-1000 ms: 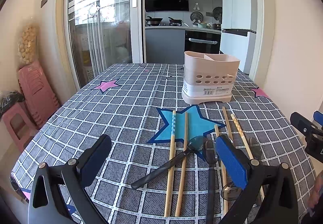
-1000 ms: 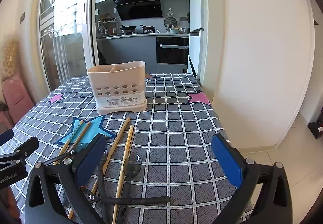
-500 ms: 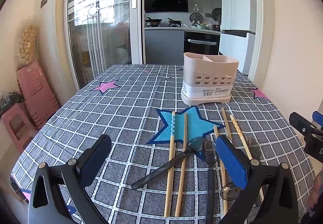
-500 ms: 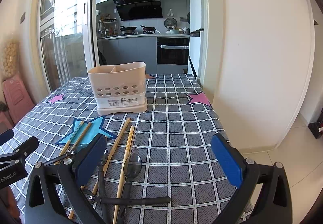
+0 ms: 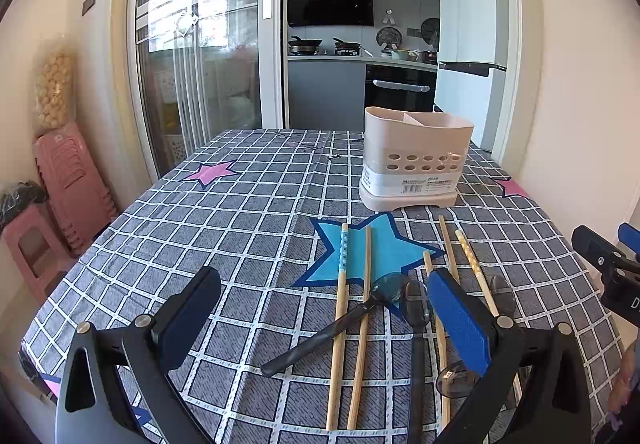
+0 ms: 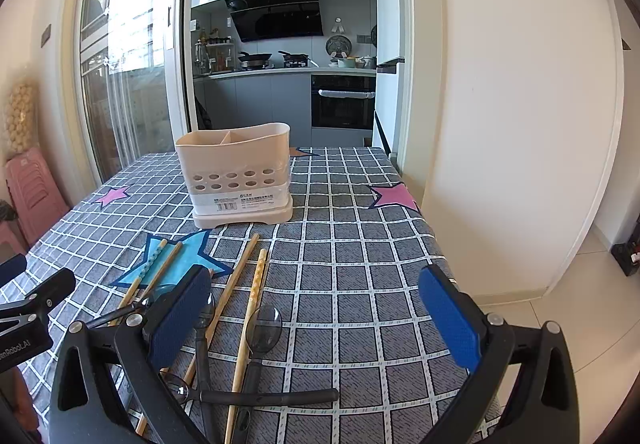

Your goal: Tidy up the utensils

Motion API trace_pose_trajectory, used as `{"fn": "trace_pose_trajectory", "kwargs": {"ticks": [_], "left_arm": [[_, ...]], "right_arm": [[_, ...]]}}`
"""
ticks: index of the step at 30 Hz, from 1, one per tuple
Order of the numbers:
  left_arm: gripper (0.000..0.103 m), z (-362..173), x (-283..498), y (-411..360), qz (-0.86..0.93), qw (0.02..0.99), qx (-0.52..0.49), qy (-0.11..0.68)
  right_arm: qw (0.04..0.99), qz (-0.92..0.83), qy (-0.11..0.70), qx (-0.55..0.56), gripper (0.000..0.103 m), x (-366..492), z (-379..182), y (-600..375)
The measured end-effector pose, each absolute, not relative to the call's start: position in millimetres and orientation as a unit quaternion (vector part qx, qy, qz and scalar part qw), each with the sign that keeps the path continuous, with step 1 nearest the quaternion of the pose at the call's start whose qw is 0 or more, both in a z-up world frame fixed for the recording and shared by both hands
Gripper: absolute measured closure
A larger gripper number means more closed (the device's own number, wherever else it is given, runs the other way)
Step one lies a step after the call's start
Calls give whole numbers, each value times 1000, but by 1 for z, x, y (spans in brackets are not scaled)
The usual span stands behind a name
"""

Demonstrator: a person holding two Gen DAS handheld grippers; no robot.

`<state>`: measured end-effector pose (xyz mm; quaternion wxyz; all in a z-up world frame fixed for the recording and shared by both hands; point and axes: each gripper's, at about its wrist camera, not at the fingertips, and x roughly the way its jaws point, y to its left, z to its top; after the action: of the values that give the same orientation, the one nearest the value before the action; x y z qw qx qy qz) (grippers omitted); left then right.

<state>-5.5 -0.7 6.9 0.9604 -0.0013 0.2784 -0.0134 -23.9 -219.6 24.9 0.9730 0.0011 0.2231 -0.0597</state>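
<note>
Checked tablecloth lies bare leftward; both grippers' jaws gape wide, empty, over chopsticks.

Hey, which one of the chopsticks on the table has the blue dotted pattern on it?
The leftmost chopstick, lying on the blue star. Its upper part is light blue with dots; the one with a yellowish dotted end lies far right, the rest are plain wood.

Five chopsticks are lying on the table toward its near edge: three plain ones, one showing blue dots and one showing yellow dots. Four dark translucent spoons are lying among them. One beige utensil holder is standing farther back, toward the far edge, showing two compartments.
</note>
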Motion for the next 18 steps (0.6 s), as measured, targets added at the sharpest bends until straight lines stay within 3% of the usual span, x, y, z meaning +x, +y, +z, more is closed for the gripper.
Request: {"fn": "trace_pose_trajectory", "kwargs": {"ticks": [18], "left_arm": [[0, 7, -7, 2, -13, 960, -3, 278]], "right_arm": [[973, -58, 222, -1, 0, -26, 25, -215]]}}
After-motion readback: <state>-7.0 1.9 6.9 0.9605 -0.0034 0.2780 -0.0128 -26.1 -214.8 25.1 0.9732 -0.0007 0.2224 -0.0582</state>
